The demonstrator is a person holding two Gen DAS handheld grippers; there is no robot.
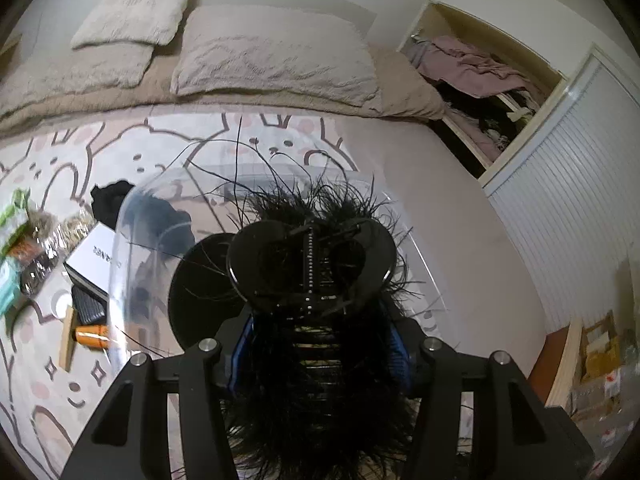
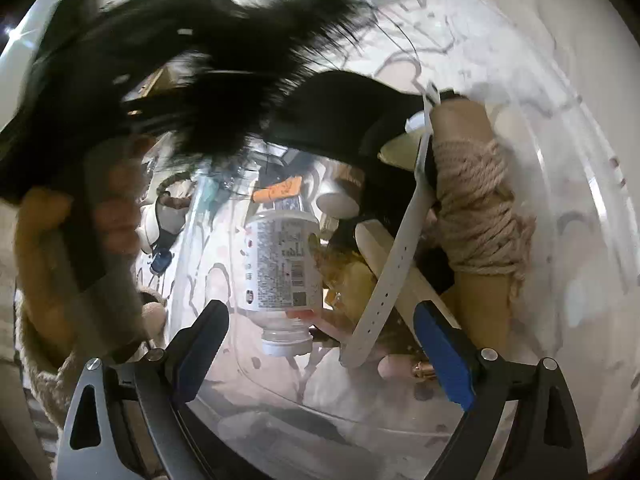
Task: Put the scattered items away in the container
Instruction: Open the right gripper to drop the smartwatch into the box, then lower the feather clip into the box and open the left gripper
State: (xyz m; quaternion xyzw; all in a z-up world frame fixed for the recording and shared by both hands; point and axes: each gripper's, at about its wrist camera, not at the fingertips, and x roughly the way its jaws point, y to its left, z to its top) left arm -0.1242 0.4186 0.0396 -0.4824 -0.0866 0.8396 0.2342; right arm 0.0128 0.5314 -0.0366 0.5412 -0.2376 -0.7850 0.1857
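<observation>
Our left gripper (image 1: 316, 344) is clamped on a black feathered hair claw (image 1: 310, 264), its blue pads pressing the claw's sides, and it hangs over the clear bin (image 1: 132, 240) on the rabbit-print blanket (image 1: 120, 140). Our right gripper (image 2: 320, 344) stands wide with nothing between its pads, just above the bottle (image 2: 282, 256) that lies in the bin. To do this step well, we should lower the claw past the rim before we let go, pick a gap beside the black disc (image 1: 196, 292), and keep the right gripper out of the way. The claw is glossy black plastic with a bare steel spring at its hinge, buried in long wispy feathers that stick out on all sides; they may snag, so we would open fully and lift straight up. More clutter (image 1: 28, 248) waits outside the bin on the left.
</observation>
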